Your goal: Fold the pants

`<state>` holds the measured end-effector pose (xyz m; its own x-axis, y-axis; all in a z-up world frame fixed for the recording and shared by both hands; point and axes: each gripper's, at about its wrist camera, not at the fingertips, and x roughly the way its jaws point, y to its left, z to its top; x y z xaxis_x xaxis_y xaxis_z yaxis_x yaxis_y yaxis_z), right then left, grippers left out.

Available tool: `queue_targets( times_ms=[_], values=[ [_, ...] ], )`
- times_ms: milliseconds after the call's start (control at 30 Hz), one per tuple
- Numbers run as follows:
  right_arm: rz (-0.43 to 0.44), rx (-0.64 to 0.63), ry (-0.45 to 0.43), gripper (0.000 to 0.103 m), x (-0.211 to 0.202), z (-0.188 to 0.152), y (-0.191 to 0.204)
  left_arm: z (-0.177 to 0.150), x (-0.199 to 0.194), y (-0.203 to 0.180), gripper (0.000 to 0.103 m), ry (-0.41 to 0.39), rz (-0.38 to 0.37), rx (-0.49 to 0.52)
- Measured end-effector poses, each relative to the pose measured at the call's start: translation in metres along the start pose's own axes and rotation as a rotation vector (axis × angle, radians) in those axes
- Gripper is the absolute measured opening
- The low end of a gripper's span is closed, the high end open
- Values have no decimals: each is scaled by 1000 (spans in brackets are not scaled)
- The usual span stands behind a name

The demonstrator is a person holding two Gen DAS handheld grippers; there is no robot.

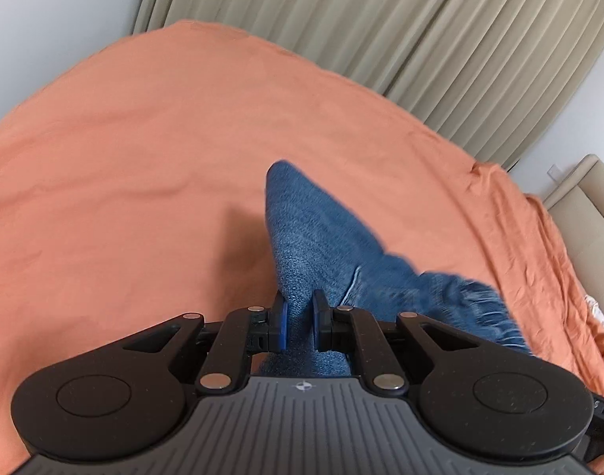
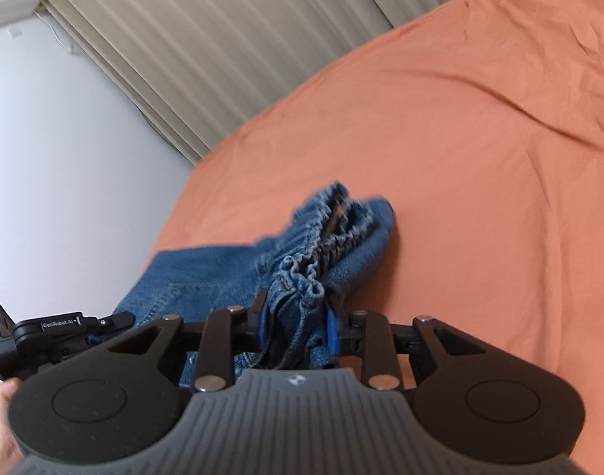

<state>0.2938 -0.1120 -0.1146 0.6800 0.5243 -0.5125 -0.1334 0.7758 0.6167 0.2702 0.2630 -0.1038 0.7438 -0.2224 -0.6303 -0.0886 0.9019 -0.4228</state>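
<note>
The left gripper (image 1: 300, 322) pinches a fold of the blue pants (image 1: 317, 237) between its two blue pads (image 1: 280, 326), with its jaws pulled in narrow on the cloth. From that grip the blue jeans cloth runs forward over the orange bed sheet (image 1: 143, 138) and ends in a rounded tip about the middle of the bed. A second part of the pants trails off to the right, toward the bed's right edge, and it looks blurry there. The right gripper (image 2: 296, 326) holds the bunched stretchy waistband (image 2: 321, 245) of the pants, with a drawstring hanging down between its fingers (image 2: 331, 330). Its jaws are a bit wider apart, and they are full of thick gathered cloth. In the right wrist view, more of the pants spreads flat to the left, near the left edge of the bed. The other gripper peeks in at the bottom left there. Tan curtains (image 1: 381, 19) hang past the far edge of the bed, next to a white wall (image 2: 64, 138).
</note>
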Motion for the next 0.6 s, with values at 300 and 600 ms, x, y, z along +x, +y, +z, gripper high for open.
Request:
queue_targets(
  times_ms=[300,600],
  values=[
    [-117,154,65,25,26,-26,-44,-13,48,22,18,51,40,6],
    [-135,159,81,28,30,-19,-42,-17,13,35,34,155,-5,-60]
  ],
)
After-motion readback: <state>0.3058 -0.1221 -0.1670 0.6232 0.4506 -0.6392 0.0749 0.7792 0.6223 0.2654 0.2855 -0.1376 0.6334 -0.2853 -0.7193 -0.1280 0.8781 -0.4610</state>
